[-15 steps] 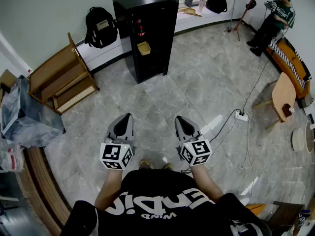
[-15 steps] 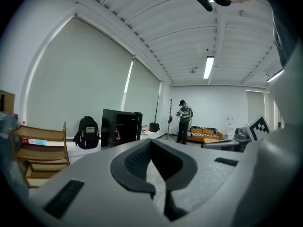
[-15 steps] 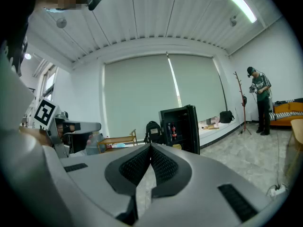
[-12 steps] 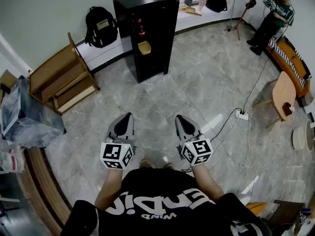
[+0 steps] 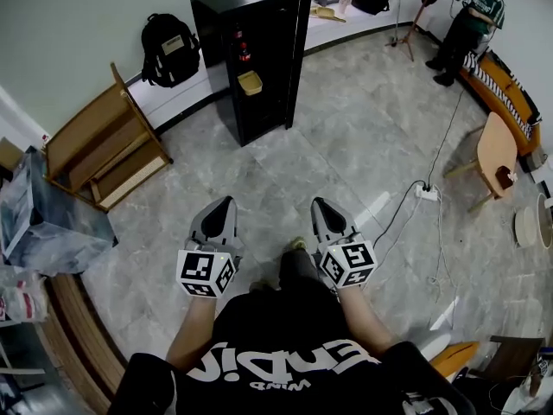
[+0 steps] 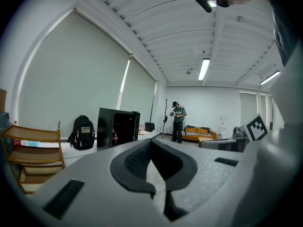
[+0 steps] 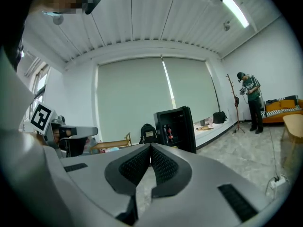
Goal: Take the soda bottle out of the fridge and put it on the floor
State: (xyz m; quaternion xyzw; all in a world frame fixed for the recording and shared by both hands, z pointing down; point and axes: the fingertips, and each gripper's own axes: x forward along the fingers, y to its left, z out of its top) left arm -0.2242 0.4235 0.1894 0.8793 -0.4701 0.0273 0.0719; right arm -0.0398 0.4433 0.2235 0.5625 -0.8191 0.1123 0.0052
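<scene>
The black fridge (image 5: 251,54) stands against the far wall with its door (image 5: 299,50) swung open. Inside it, a dark soda bottle (image 5: 240,48) with a red label stands upright above a yellow tub (image 5: 251,83). The bottle also shows small in the left gripper view, as the soda bottle (image 6: 114,136), and in the right gripper view, as the soda bottle (image 7: 169,133). My left gripper (image 5: 221,207) and right gripper (image 5: 320,207) are held side by side in front of me, far short of the fridge, roughly level. Both are shut and empty.
A black backpack (image 5: 168,48) leans on the wall left of the fridge. A tipped wooden shelf (image 5: 104,145) and a plastic bag (image 5: 43,219) lie at left. A power strip with cable (image 5: 427,193), a wooden chair (image 5: 497,158) and a standing person (image 5: 467,15) are at right.
I have stepped forward: one foot now shows between the grippers, and the floor and room have shifted in the head view. Both grippers stay shut in front of me.
</scene>
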